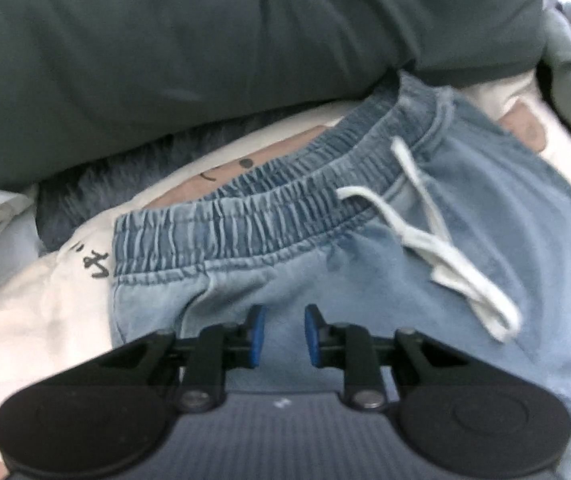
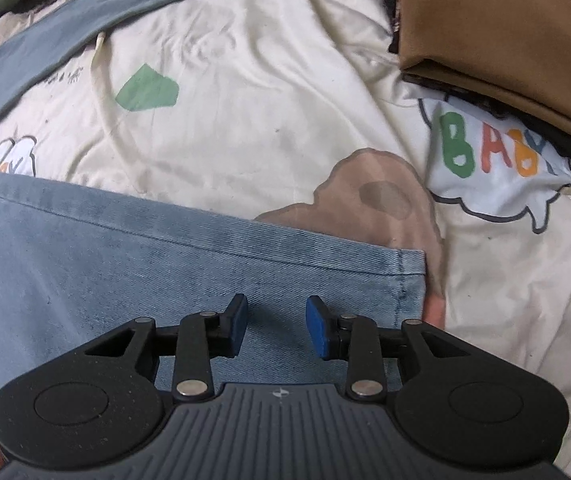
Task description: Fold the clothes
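- Left gripper (image 1: pixel 284 336): fingers apart, empty, low centre of frame, over the jeans (image 1: pixel 365 280) below the waistband (image 1: pixel 245 216).
- Right gripper (image 2: pixel 276 330): fingers apart, empty, over the jeans' hem (image 2: pixel 409 276).
- Bedsheet (image 2: pixel 245 120) underneath; brown garment (image 2: pixel 485 28) upper right.

The left claw (image 1: pixel 285 336) and the right claw (image 2: pixel 277 327) both gape, blue pads parted, gripping nothing.

One pair of denim trousers (image 1: pixel 365 280) is lying on one printed bedsheet (image 2: pixel 245 120), carrying one white drawstring (image 1: pixel 437 240). One folded brown garment (image 2: pixel 485 32) and one dark grey-green garment (image 1: pixel 205 40) are lying nearby.
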`<state>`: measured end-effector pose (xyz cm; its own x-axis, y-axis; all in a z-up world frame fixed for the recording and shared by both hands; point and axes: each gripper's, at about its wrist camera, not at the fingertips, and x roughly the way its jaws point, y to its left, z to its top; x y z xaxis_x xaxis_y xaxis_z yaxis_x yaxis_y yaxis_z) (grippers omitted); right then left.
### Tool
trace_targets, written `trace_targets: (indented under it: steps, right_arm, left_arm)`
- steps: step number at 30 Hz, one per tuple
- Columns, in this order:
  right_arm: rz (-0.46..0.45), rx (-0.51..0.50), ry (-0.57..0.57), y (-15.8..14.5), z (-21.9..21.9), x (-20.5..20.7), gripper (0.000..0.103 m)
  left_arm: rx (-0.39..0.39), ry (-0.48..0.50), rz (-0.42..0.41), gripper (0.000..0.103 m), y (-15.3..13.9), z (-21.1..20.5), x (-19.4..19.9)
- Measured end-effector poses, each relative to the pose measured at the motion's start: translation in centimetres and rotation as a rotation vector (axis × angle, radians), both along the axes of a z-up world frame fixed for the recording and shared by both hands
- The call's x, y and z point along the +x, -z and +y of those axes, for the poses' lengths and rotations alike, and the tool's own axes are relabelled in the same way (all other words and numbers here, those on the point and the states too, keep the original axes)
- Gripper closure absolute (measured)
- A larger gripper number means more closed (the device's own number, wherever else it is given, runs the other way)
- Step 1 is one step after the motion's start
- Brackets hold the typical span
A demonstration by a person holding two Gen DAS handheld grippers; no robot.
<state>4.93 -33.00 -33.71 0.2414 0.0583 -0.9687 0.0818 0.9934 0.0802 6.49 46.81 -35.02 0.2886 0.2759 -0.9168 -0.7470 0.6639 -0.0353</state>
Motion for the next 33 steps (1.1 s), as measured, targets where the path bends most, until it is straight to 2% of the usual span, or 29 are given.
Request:
trace_targets:
  steps: [1,2,5,8,11,14,15,17,19,21,23,28,33]
  right_arm:
    - [0.009,-0.003,-0.005,0.2,0.1,0.1,0.064]
    - [0.014,-0.007,-0.007,0.4,0.1,0.2,0.063]
    - [0.029,-0.018,-0.014,1.1,0.3,0.3,0.059]
    - [0.035,-0.018,-0.006,1.3,0.2,0.6,0.057]
    - [0.039,-0.016,-0.002,1.4,0.1,0.9,0.056]
    - [0.034,-0.014,-0.001,0.9,0.0,1.1,0.057]
    - [0.005,-0.004,-0.005,0.3,0.1,1.1,0.057]
    - [-0.053,0.016,-0.014,-1.0,0.1,1.1,0.057]
    - [-0.054,0.021,-0.032,-1.0,0.4,1.4,0.057]
    - [-0.055,0.026,-0.050,-0.9,0.7,1.7,0.057]
    - [-0.055,0.031,-0.067,-0.9,0.9,2.0,0.057]
    - [-0.014,0.026,-0.081,0.8,1.7,1.7,0.057]
    - [0.006,0.029,-0.092,1.4,1.7,1.8,0.056]
  left_arm:
    - [0.018,-0.004,0.027,0.094,0.5,0.2,0.3]
    - [0.031,-0.013,0.055,0.099,1.1,0.7,0.4]
    - [0.025,-0.053,0.056,0.099,1.6,1.8,0.5]
    - [0.077,-0.038,0.116,0.100,1.5,1.3,1.6]
    - [0.074,-0.052,0.146,0.100,0.7,0.7,2.2]
    - [0.062,-0.011,0.183,0.096,-0.6,0.4,2.5]
    - [0.059,0.002,0.187,0.096,-1.2,0.4,2.6]
    - [0.052,0.029,0.176,0.093,-2.7,0.1,2.9]
    - [0.037,0.081,0.140,0.081,-4.1,-0.5,3.9]
    - [0.026,0.137,0.082,0.076,-5.2,-1.2,5.1]
    - [0.025,0.173,0.043,0.075,-5.7,-2.1,6.7]
    - [-0.006,0.216,-0.035,0.075,-5.0,-3.9,10.9]
    - [-0.019,0.310,-0.108,0.075,-2.2,-5.6,14.2]
